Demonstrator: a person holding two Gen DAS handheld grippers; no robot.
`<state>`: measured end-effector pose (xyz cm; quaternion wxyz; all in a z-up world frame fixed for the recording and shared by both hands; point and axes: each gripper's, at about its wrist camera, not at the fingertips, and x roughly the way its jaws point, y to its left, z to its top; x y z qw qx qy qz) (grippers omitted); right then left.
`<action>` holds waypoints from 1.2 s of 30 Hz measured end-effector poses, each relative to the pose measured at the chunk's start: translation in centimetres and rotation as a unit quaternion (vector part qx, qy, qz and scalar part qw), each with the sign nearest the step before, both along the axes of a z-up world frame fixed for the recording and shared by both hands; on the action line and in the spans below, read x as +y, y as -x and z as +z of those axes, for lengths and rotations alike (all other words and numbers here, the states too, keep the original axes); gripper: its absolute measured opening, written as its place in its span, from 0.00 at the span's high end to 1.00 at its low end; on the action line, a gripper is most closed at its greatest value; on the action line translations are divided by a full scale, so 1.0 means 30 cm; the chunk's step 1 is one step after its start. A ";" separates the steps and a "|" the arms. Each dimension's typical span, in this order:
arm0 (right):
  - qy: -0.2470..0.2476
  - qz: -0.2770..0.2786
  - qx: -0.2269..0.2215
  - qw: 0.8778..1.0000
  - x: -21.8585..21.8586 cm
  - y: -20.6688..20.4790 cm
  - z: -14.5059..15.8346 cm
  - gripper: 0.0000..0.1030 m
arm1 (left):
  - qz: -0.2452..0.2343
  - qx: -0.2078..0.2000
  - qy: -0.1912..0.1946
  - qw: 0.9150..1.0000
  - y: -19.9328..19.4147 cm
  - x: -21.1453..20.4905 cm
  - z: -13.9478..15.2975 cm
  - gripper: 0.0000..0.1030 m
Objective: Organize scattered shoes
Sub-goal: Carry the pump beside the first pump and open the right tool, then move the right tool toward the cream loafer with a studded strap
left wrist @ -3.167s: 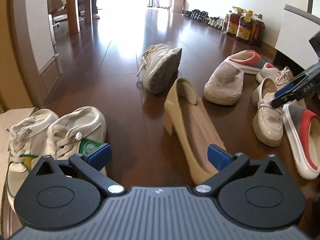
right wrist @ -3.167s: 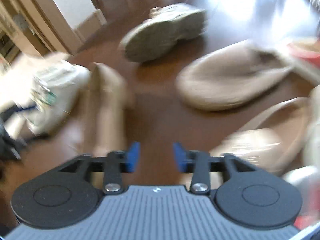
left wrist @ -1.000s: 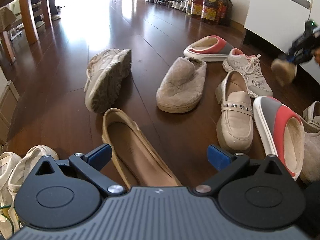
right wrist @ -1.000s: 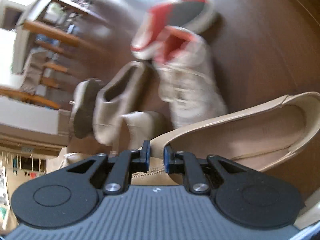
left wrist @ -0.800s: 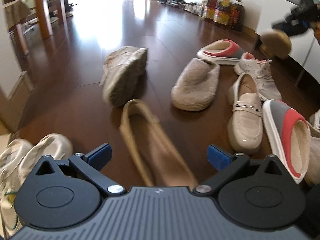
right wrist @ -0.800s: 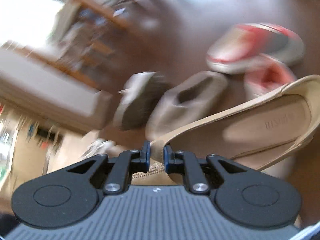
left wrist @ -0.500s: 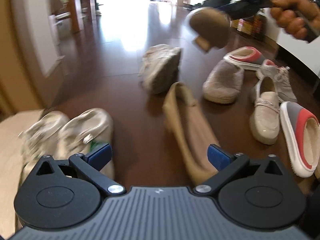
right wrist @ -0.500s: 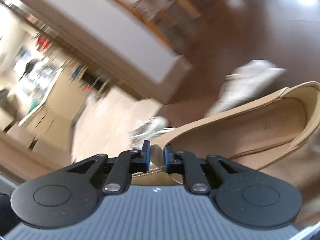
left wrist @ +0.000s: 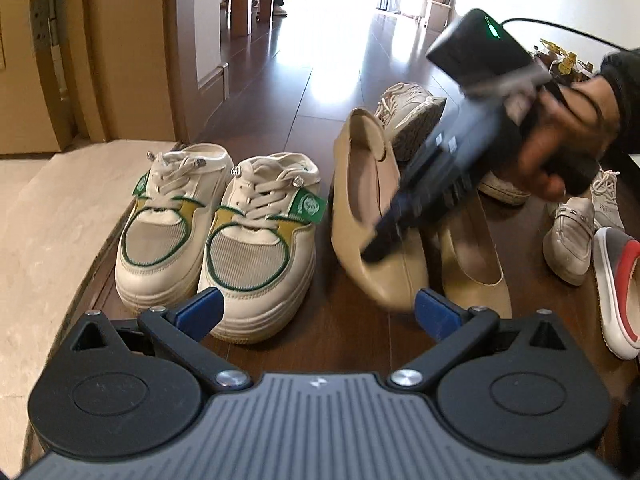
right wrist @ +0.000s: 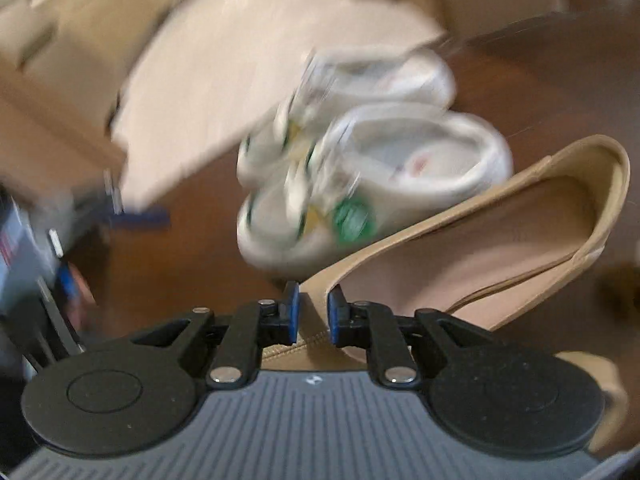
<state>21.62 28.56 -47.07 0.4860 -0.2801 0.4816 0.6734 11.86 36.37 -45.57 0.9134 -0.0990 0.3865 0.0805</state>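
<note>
Your right gripper is clamped on the rim of a beige heel, carried just beside the white-and-green sneakers on the floor. Your left gripper hangs wide apart, empty.

Daylight floods a hallway, blown out at the far end.
Glare streaks the dark floor; the right wrist view is motion-blurred, both bowed by fisheye.
</note>
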 end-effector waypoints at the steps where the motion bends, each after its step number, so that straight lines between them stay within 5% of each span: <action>1: 0.004 0.004 0.002 1.000 -0.003 0.015 -0.017 0.89 | -0.001 0.001 0.001 1.000 -0.002 0.002 -0.004 0.00; 7: 0.010 0.025 -0.038 0.999 -0.009 0.082 -0.110 0.88 | -0.029 0.004 0.003 1.000 -0.055 -0.004 -0.026 0.00; 9: -0.006 0.016 -0.053 0.998 -0.033 0.080 -0.093 0.79 | -0.036 0.003 0.006 0.999 -0.071 -0.011 -0.028 0.00; 14: -0.068 -0.053 -0.042 0.995 -0.231 0.045 0.047 0.78 | -0.069 0.010 -0.004 0.998 -0.107 -0.059 -0.047 0.00; 23: 0.023 -0.195 -0.063 0.979 -0.657 -0.014 -0.021 0.72 | -0.144 0.050 -0.030 0.988 -0.205 -0.184 -0.122 0.00; 32: 0.004 -0.200 -0.024 0.980 -0.619 -0.066 -0.120 0.70 | -0.148 0.057 -0.033 0.987 -0.254 -0.171 -0.157 0.00; 36: -0.006 -0.159 -0.040 0.986 -0.569 -0.053 -0.105 0.70 | -0.150 0.054 -0.023 0.987 -0.259 -0.173 -0.163 0.00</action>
